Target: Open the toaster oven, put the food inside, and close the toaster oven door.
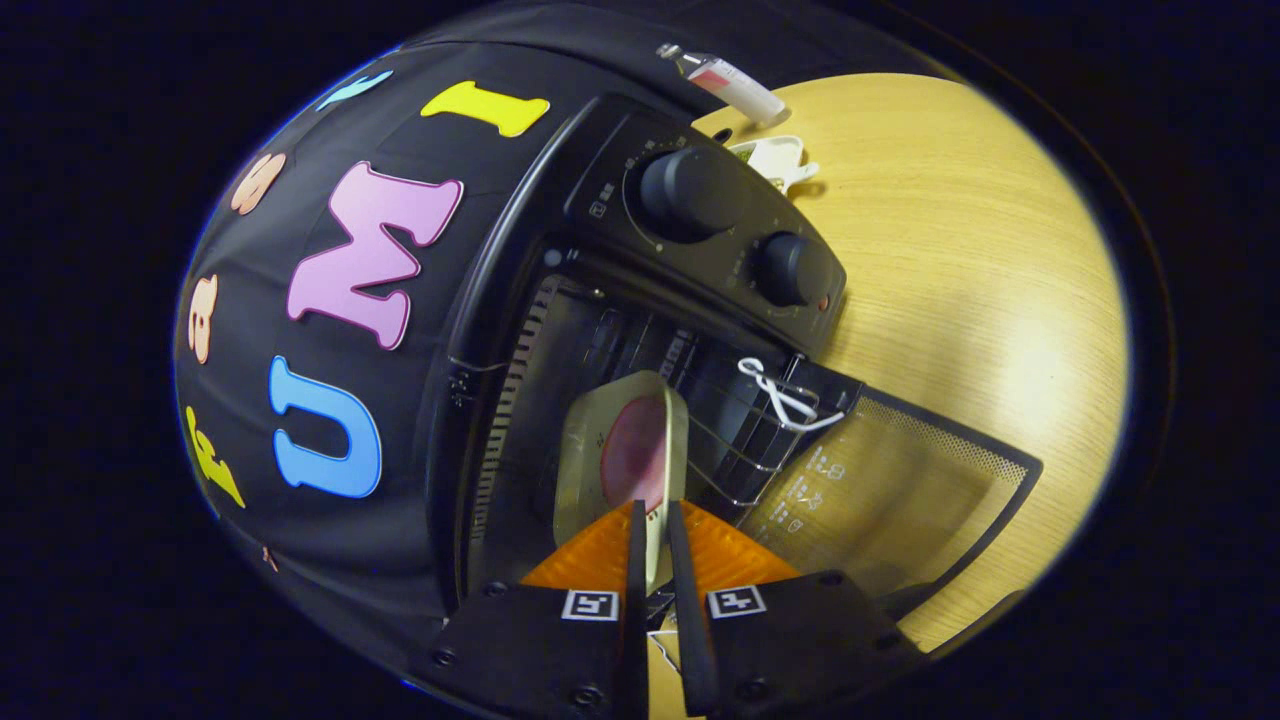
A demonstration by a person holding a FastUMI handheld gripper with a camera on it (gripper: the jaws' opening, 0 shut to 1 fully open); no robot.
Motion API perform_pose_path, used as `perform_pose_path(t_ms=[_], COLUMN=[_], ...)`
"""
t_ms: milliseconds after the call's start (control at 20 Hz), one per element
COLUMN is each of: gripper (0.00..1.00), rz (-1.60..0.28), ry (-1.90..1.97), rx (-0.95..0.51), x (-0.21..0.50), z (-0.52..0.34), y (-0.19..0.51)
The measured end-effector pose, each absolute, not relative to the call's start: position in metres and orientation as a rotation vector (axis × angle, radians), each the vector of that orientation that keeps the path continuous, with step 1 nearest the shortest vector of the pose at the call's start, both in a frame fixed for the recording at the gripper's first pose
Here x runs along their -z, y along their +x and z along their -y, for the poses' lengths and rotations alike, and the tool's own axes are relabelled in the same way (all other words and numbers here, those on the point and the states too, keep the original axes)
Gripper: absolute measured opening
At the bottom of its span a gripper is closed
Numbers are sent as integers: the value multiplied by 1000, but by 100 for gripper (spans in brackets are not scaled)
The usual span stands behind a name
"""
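Toaster oven: black metal box, seen rotated in the fisheye view, mouth open, standing on the counter against the booth's black cloth wall.
Oven cavity: dark, ribbed vents along one side wall, wire rack inside with a white cord looped on its front edge.
Tray: pale cream rectangular tray with rounded corners, tilted on edge as seen, its far end inside the oven mouth, its near rim between the fingers.
Food: round pinkish-red flat piece lying on the tray, just ahead of the fingertips.
Tongs: clenched on the tray's near rim, both fingers pressing it from either side, narrow gap; square marker tags on the body behind.
Knobs: two round black dials on the oven's control panel, large one and smaller one, beyond the cavity.
Door: glass pane with dotted black border and small printed icons, swung fully open, lying flat out from the oven over the counter, beside the tongs.
Counter: light yellowish wood grain, glare patch on it.
Bottle: small clear plastic bottle with reddish label, lying at the counter's far side near the wall.
White object: small white plastic piece just beyond the control panel, kind unclear.
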State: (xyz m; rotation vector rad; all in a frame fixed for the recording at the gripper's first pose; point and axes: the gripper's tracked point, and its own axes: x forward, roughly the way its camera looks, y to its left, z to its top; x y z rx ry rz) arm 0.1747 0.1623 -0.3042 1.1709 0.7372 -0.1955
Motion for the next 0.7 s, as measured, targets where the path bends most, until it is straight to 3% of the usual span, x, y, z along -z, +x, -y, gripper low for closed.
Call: perform_pose_path(t_ms=[50, 300, 700], gripper=[25, 98, 99], rz=[-729, -728, -780], ry=[1162, 1045, 715], rx=[179, 114, 15], x=[298, 275, 245], z=[-163, -163, -155], y=[172, 150, 82])
